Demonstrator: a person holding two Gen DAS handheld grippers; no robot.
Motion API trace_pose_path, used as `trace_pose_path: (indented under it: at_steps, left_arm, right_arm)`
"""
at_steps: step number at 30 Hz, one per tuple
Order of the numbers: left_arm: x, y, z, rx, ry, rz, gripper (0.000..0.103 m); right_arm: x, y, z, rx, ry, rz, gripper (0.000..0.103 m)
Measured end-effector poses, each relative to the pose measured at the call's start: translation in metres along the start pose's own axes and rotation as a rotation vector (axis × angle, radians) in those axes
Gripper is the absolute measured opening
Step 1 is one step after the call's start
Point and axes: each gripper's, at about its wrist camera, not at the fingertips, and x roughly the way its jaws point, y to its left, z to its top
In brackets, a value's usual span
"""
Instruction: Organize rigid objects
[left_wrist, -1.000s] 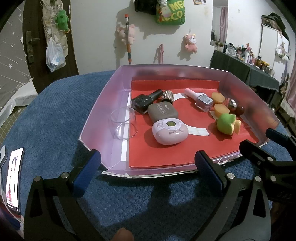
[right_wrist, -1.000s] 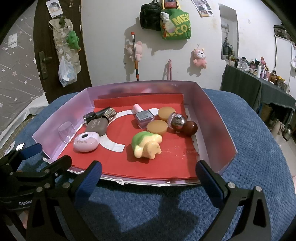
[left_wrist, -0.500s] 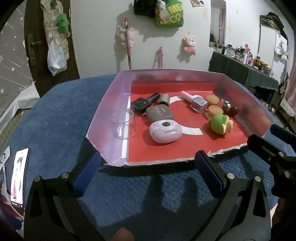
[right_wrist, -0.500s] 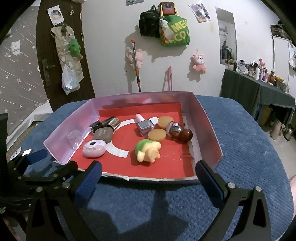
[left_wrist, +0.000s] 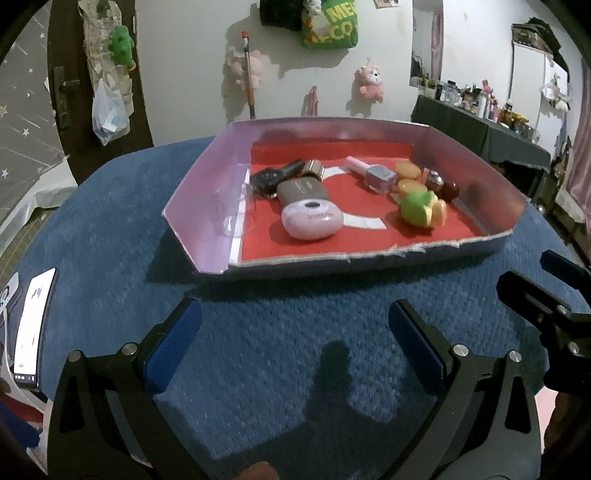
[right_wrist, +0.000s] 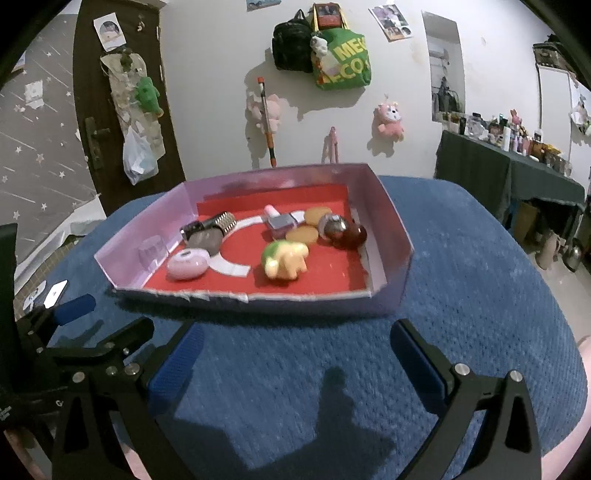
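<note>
A tray with pink walls (left_wrist: 207, 206) and a red floor sits on the blue padded surface. It holds a pink oval device (left_wrist: 312, 221), a grey-brown bottle (left_wrist: 303, 190), a black bottle (left_wrist: 267, 181), a pink nail polish bottle (left_wrist: 373, 175), two orange discs (left_wrist: 408, 171), a green and yellow toy (left_wrist: 421, 206), two dark balls (left_wrist: 443, 186) and a clear cup (left_wrist: 236, 218). My left gripper (left_wrist: 293, 321) is open and empty, in front of the tray's near edge. My right gripper (right_wrist: 297, 341) is also open and empty, short of the tray wall (right_wrist: 391, 236).
A phone (left_wrist: 33, 325) lies on the surface at the far left. The blue padded surface (right_wrist: 480, 277) spreads wide around the tray. A dark cluttered table (right_wrist: 517, 173) stands at the back right, a door (right_wrist: 110, 110) at the back left.
Both grippers have drawn back from the tray, which now looks smaller and farther away. Both stayed open and empty. The things in the tray have not moved.
</note>
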Motion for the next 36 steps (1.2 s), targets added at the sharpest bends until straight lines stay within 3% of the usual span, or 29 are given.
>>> trace_pose_path:
  at_steps: [23, 36]
  left_arm:
    - [0.017, 0.003, -0.022, -0.02, 0.078, -0.032, 0.103]
    - [0.019, 0.003, -0.023, -0.017, 0.068, -0.027, 0.103]
  right_arm:
    - [0.016, -0.014, -0.024, 0.031, 0.07, -0.037, 0.103]
    - [0.027, -0.014, -0.027, 0.014, 0.085, -0.06, 0.103]
